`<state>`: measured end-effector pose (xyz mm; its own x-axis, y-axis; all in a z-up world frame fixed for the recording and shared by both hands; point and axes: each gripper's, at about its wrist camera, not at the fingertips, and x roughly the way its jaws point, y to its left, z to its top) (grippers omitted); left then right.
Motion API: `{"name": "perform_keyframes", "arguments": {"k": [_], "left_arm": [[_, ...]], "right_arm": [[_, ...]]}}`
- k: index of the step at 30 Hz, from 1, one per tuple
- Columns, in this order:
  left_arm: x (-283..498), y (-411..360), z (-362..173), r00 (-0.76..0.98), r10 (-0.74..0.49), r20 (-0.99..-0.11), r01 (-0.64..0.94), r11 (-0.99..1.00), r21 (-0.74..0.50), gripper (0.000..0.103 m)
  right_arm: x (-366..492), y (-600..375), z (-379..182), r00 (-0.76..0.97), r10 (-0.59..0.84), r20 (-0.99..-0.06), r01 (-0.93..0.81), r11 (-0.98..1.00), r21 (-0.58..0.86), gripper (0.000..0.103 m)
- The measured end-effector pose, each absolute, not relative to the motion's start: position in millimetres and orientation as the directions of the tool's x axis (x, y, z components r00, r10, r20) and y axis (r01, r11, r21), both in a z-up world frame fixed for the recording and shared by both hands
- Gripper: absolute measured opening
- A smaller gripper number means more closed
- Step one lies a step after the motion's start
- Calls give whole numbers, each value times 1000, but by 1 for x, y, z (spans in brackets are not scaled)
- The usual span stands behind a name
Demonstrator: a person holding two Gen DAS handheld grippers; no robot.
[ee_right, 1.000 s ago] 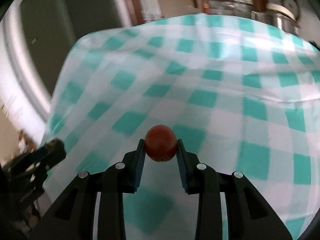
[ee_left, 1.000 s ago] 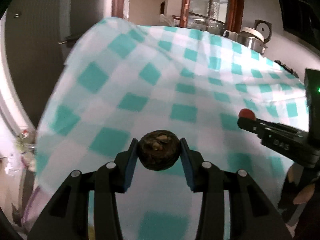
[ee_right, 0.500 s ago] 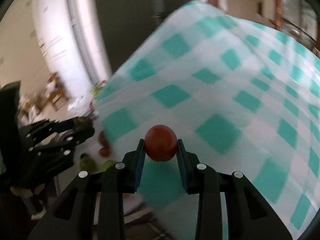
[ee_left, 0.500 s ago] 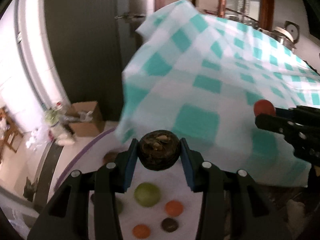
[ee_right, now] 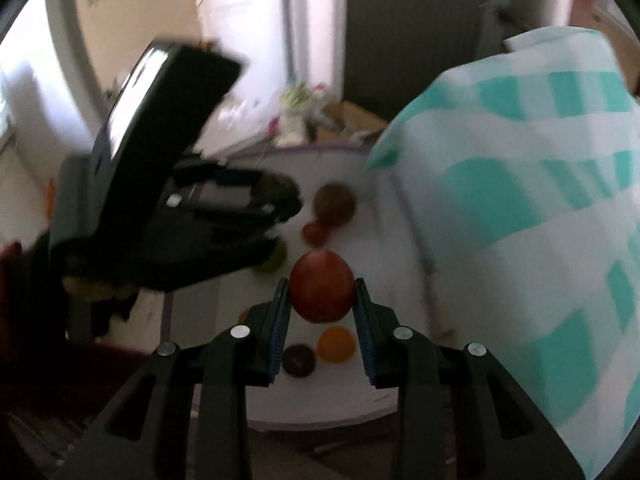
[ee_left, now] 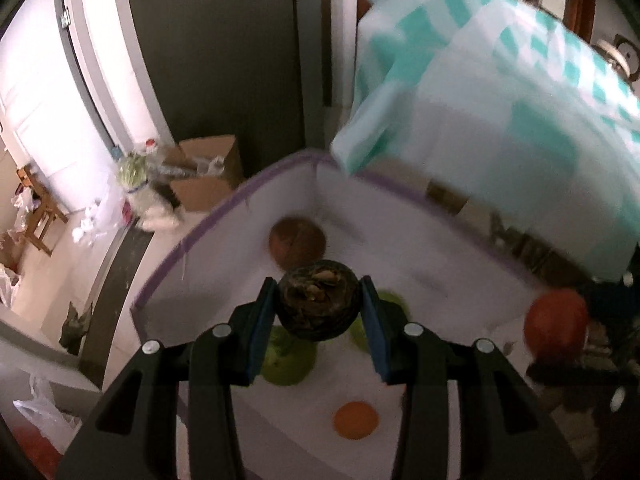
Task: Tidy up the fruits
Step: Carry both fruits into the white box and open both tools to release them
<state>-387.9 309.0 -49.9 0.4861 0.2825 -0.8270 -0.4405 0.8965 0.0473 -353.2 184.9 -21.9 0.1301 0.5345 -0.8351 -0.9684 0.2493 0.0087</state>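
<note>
My left gripper (ee_left: 319, 308) is shut on a dark brown wrinkled fruit (ee_left: 318, 304) and hangs over a white fabric bin with a purple rim (ee_left: 208, 224). My right gripper (ee_right: 321, 304) is shut on a red tomato (ee_right: 322, 291), which also shows at the right of the left wrist view (ee_left: 556, 326), above the same bin (ee_right: 340, 400). In the bin lie a brown round fruit (ee_left: 297, 242), green fruits (ee_left: 288, 356), an orange one (ee_left: 356, 420), a small red one (ee_right: 314, 233) and a dark one (ee_right: 298, 359). The left gripper shows in the right wrist view (ee_right: 276, 200).
A table with a teal-and-white checked cloth (ee_left: 520, 120) overhangs the bin on the right (ee_right: 540, 220). A cardboard box (ee_left: 204, 176) and plastic bags (ee_left: 140, 184) sit on the floor beyond the bin, by a dark door (ee_left: 224, 40).
Both grippers have swung left and down off the table, from over the checked cloth to above the bin on the floor. Each still holds its fruit.
</note>
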Motion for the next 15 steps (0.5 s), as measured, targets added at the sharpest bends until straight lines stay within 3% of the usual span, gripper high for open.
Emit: {"name": "perform_keyframes", "arguments": {"k": [15], "left_arm": [[-394, 342, -128, 287, 203, -936, -470, 882, 47, 42]], "right_arm": [[-357, 257, -111, 11, 318, -948, -986, 163, 44, 32]]}}
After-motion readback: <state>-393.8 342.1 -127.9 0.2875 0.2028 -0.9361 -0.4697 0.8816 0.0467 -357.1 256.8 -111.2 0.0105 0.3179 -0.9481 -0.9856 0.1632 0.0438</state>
